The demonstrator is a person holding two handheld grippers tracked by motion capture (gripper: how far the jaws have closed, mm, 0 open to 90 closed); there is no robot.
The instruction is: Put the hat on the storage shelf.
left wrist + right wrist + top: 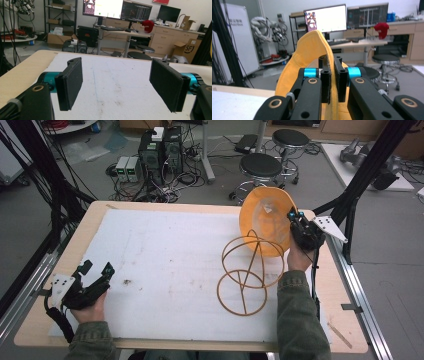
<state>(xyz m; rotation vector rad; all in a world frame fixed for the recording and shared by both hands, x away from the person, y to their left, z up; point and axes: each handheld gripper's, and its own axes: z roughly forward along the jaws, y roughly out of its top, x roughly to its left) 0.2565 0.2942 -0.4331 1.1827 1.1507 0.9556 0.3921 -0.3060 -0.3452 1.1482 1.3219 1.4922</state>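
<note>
- Lab clutter rings the worktop (150, 206): computer towers and cables on the floor, black stools (260, 166), monitors (108, 7) on desks behind.
- Readable writing: a cardboard box (187, 48) in the left gripper view bears "SF"; the monitor text is too small to read.
- White foam sheet (165, 265) covers most of the wooden worktop.
- Left tongs (96, 270) rest at the near left corner, jaws wide apart over bare foam, holding nothing.
- Right tongs (295, 215) are pinched tight on the rim of a yellow cap (265, 220), lifted at the far right of the worktop.
- Wire hat stand (247, 272) sits on the foam just below the cap.
</note>
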